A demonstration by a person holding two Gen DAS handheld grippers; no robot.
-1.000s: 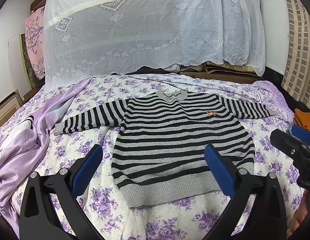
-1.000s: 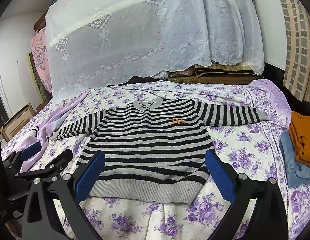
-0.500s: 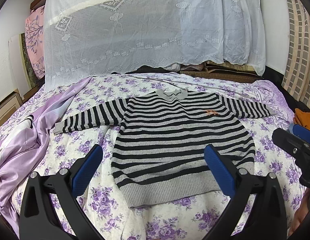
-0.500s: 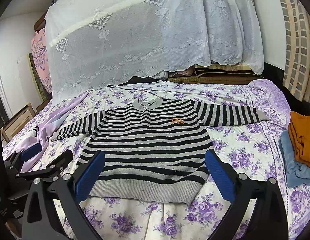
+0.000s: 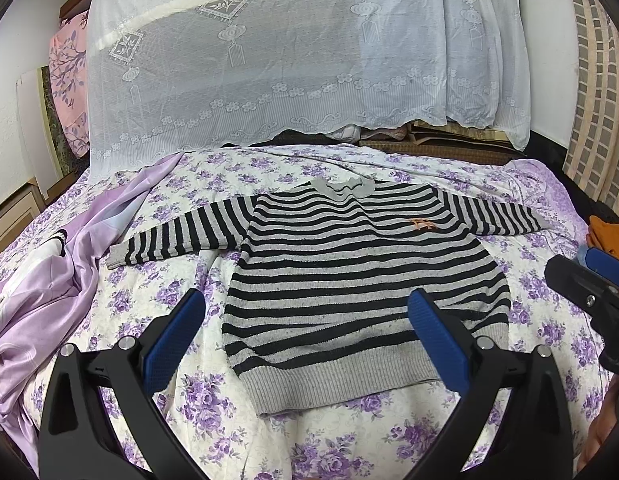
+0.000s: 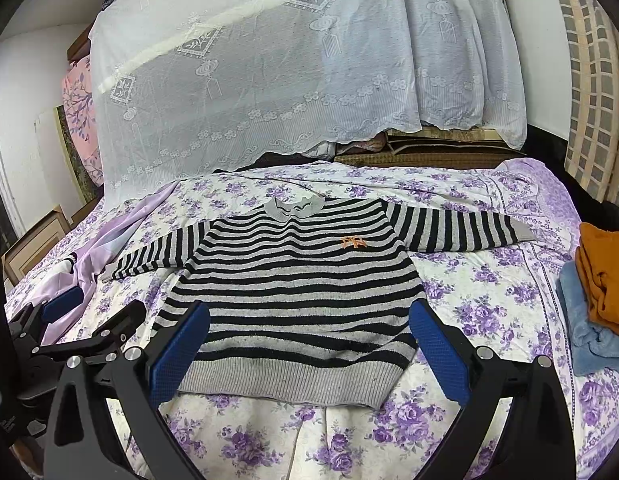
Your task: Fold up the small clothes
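Note:
A black and grey striped sweater (image 5: 349, 276) lies flat, front up, on the floral bedspread (image 5: 189, 392), both sleeves spread out; it also shows in the right wrist view (image 6: 297, 288). My left gripper (image 5: 305, 336) is open and empty, held above the sweater's hem. My right gripper (image 6: 309, 344) is open and empty, also above the hem. The right gripper's tip shows at the right edge of the left wrist view (image 5: 589, 288), and the left gripper shows at the left edge of the right wrist view (image 6: 81, 328).
A crumpled lilac satin cloth (image 5: 49, 288) lies on the bed's left side. Folded orange (image 6: 605, 276) and blue (image 6: 585, 332) clothes are stacked at the right edge. A white lace cover (image 5: 289, 60) drapes over a pile behind the bed.

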